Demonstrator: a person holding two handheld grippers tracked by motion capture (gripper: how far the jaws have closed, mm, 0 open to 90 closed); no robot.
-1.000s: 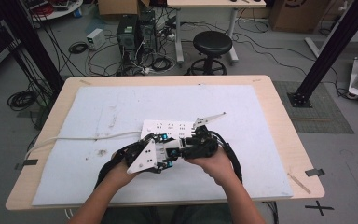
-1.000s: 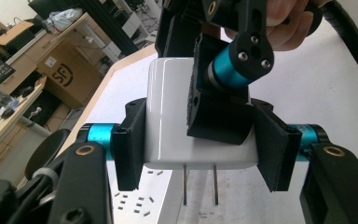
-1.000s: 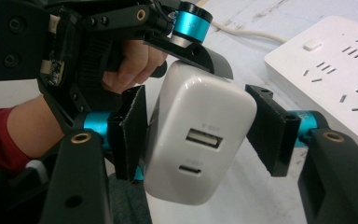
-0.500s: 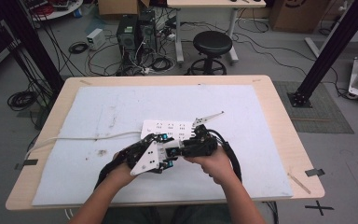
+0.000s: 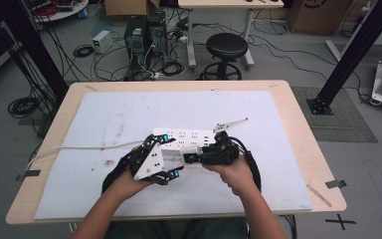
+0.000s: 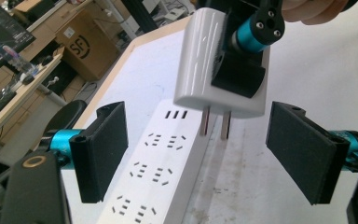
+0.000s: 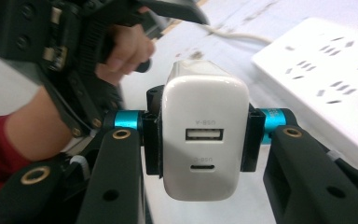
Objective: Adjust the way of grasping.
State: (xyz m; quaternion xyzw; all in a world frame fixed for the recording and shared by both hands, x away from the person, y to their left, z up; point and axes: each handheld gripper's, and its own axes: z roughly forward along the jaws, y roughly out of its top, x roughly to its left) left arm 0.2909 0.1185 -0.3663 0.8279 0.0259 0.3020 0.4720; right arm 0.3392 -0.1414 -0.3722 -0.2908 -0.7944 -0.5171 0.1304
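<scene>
Now your right gripper clamps the white two-prong USB wall charger.
Your left gripper has just sprung wide, nothing between its pads; the charger's prongs hang ahead of those spread jaws, just above the long white plastic power strip lying beneath them.

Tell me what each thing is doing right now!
Charger: held in the air, prongs bare, not plugged in.
Power strip: lying flat on the table, sockets empty.
Right gripper: shut on the charger.
Left gripper: open, jaws have just been opening, nothing pressed between them.
</scene>
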